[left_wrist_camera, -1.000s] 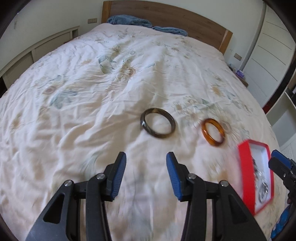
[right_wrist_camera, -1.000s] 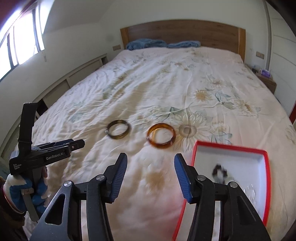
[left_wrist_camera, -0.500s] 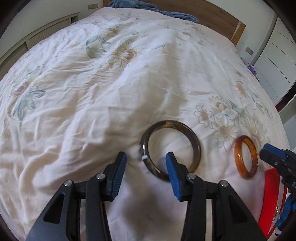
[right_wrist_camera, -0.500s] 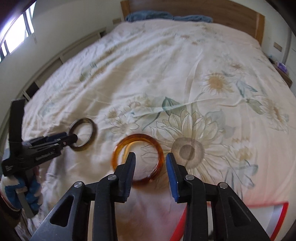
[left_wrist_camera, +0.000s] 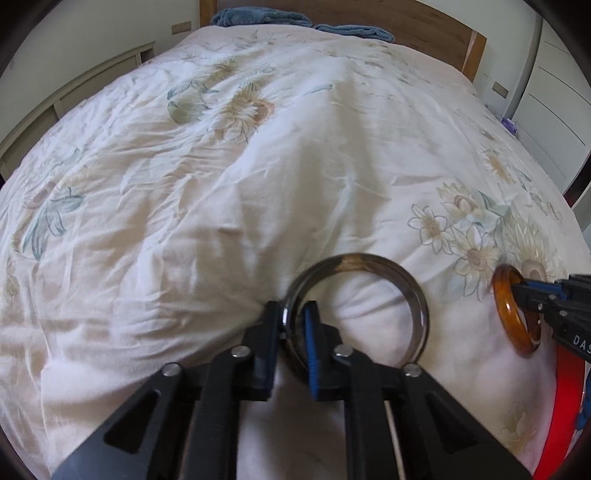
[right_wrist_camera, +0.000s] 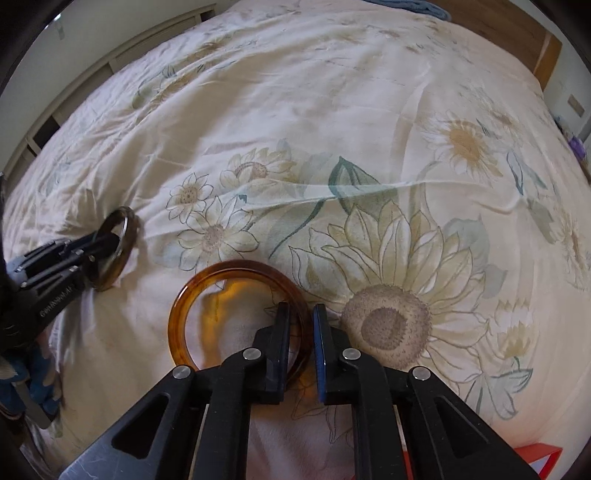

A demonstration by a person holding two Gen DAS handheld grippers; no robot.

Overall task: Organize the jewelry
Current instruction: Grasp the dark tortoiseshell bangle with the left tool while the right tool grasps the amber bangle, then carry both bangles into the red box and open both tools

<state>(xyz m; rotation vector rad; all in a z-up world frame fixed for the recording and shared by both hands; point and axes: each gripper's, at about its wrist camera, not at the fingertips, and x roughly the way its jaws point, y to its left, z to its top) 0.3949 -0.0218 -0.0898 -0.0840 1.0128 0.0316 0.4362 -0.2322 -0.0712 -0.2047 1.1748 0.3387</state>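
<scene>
A dark brown bangle (left_wrist_camera: pixel 417 295) lies on the floral bedspread. My left gripper (left_wrist_camera: pixel 291 314) is shut on its near-left rim, one finger inside the ring and one outside. It also shows in the right wrist view (right_wrist_camera: pixel 120 251) at the left. An amber bangle (right_wrist_camera: pixel 192 295) lies to its right. My right gripper (right_wrist_camera: pixel 301 321) is shut on its right rim. In the left wrist view the amber bangle (left_wrist_camera: pixel 508 314) sits at the right with the other gripper on it.
A red jewelry box's edge (left_wrist_camera: pixel 557 413) shows at the lower right of the left wrist view and its corner (right_wrist_camera: pixel 543 456) in the right wrist view. The wooden headboard (left_wrist_camera: pixel 424 26) and blue towels (left_wrist_camera: pixel 258 16) are at the far end.
Both grippers moved down and forward onto the bangles and closed: the left on the dark bangle's rim, the right on the amber bangle's rim.
</scene>
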